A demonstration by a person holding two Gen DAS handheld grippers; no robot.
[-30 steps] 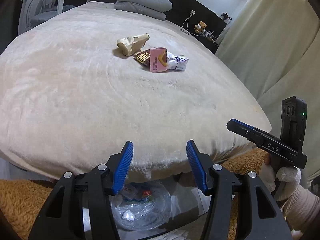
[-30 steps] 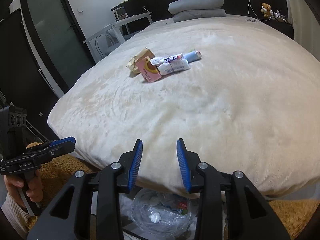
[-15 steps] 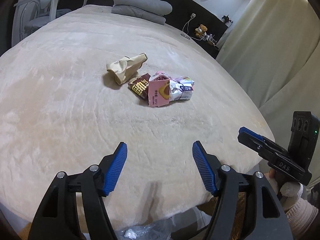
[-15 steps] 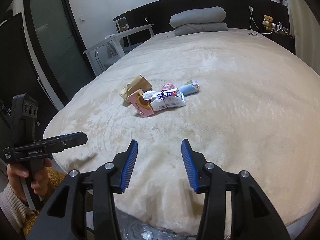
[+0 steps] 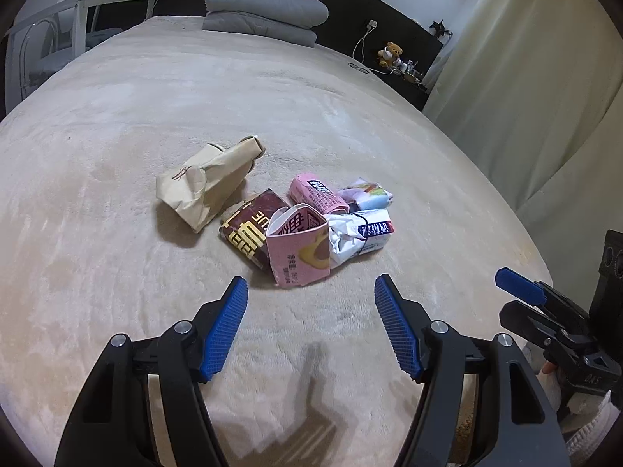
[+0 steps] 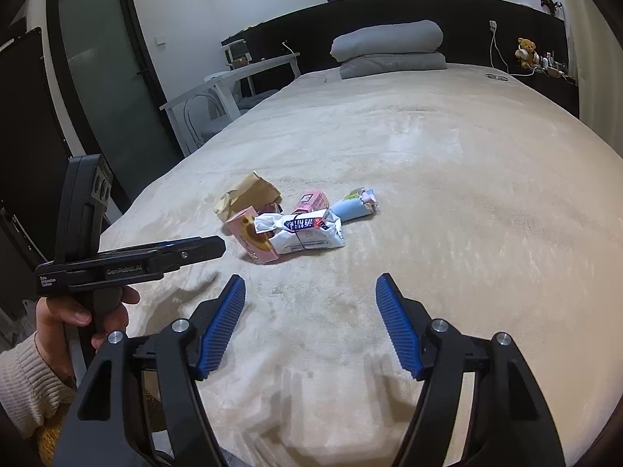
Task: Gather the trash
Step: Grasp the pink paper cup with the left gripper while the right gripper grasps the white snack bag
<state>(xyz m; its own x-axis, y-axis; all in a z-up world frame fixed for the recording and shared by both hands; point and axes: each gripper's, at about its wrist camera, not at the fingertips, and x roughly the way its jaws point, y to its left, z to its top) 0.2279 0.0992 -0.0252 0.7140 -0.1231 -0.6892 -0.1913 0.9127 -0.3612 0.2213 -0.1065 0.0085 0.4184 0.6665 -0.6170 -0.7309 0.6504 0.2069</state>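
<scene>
Left wrist view: looking down at the trash pile [image 5: 296, 218] lying in the middle of the bed [image 5: 117, 116], just ahead of the left tool [image 5: 310, 284]. Holding that tool spread wide and pinching nothing. Opening the right tool [image 6: 310, 281] wider too, with nothing between its jaws, and pointing it at the same pile from a bit farther off. Probably getting ready to pick up the first piece. Maybe going wrong by grabbing two pieces at once, with all of them touching in one heap. Maybe pinching the soft blanket along with a box. Maybe bumping the two tools together, with both aiming at one spot. Counting six pieces of trash: one brown paper bag [image 5: 210, 186], one dark brown box [image 5: 249, 235], two pink cartons [image 5: 298, 249], one white wrapper [image 5: 358, 233], one pale blue pack [image 5: 370, 196]. Counting two tools.
</scene>
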